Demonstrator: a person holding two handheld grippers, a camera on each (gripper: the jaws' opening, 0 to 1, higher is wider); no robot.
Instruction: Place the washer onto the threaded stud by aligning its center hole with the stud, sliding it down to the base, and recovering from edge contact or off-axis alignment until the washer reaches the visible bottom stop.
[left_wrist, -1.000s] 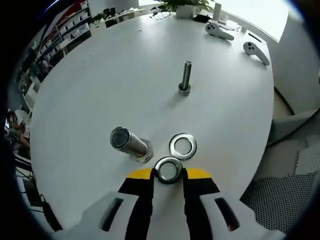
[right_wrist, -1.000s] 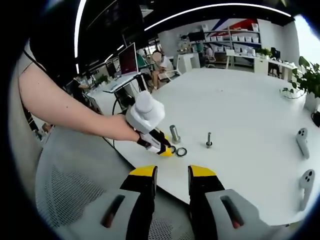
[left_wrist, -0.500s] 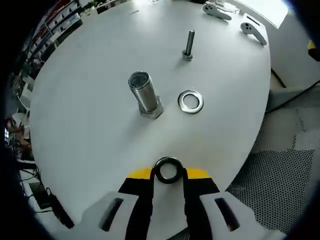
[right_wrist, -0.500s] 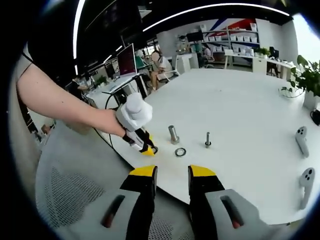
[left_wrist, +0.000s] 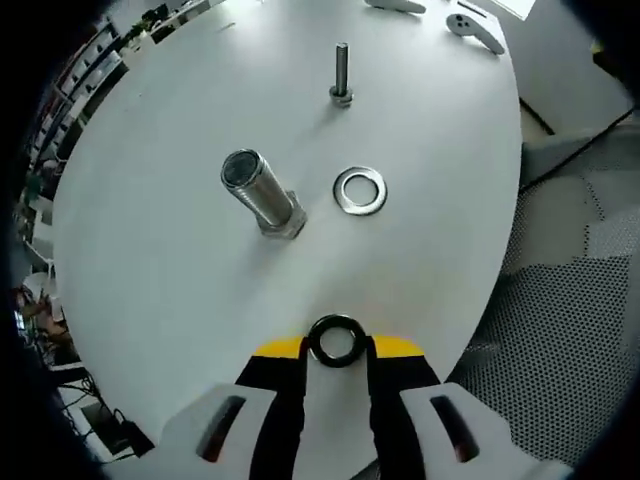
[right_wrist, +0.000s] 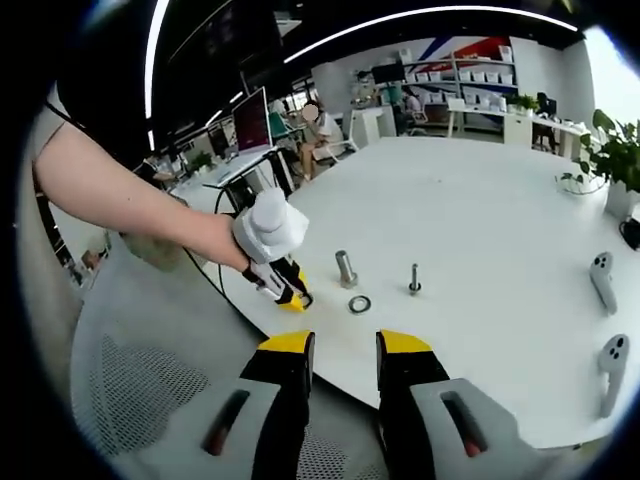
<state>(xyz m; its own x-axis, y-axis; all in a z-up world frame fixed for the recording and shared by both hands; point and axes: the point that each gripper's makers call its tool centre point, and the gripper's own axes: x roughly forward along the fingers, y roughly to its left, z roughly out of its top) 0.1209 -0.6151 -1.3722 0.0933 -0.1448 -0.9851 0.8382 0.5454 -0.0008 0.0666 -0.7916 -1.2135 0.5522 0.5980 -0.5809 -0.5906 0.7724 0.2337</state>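
My left hand-held gripper (left_wrist: 337, 352) pinches a washer (left_wrist: 337, 340) above the desk (left_wrist: 150, 270), not yet on the stud (left_wrist: 341, 72); right hand-held gripper (right_wrist: 343, 352) open, idle.

A large round white table (right_wrist: 480, 190) stands in an open office. Beyond its far edge are white desks with monitors (right_wrist: 254, 117), where a person sits, and white shelving (right_wrist: 480, 60) against a back wall marked with red and blue. Curved light strips (right_wrist: 400, 20) run across the dark ceiling. A potted plant (right_wrist: 610, 150) stands at the right edge of the table. A grey mesh chair seat (left_wrist: 560, 330) lies below the table's rim.
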